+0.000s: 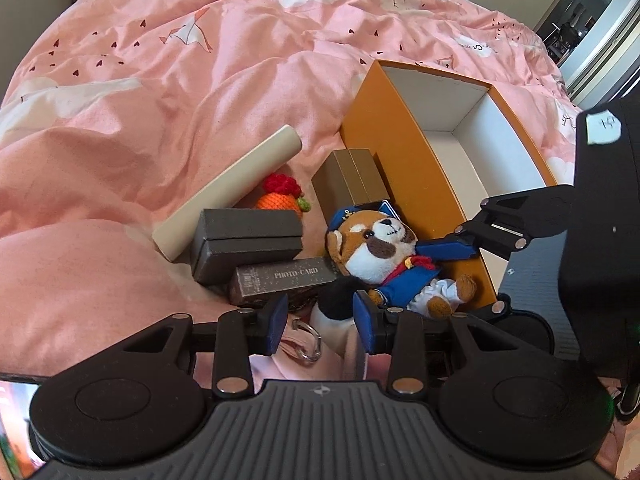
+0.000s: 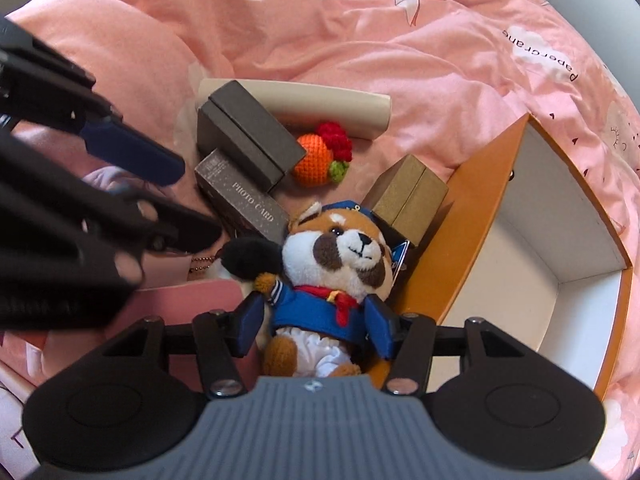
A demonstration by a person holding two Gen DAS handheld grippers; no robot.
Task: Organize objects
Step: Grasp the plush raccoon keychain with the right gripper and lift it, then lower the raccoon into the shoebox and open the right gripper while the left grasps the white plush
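A plush dog in a blue sailor suit [image 1: 384, 252] [image 2: 336, 264] lies on the pink duvet beside an open orange box [image 1: 392, 152] [image 2: 484, 184] with a white inside. My right gripper [image 2: 316, 328] is open, its blue pads on either side of the plush's body; it shows in the left wrist view [image 1: 460, 242] at the plush's arm. My left gripper [image 1: 322, 330] is open and empty, just short of a black and white plush [image 1: 336, 308]. Next to them lie a gold box [image 1: 356, 176], a dark grey box [image 1: 248, 240], a "PHOTO CARD" box [image 1: 284, 280], a cream tube [image 1: 232, 192] and a crocheted orange fruit [image 1: 280, 196].
The rumpled pink duvet [image 1: 180, 80] rises in folds at left and behind the objects. A clear clip [image 1: 306, 344] and a pink flat item [image 2: 188, 304] lie under my left gripper. A doorway [image 1: 592, 12] shows at far right.
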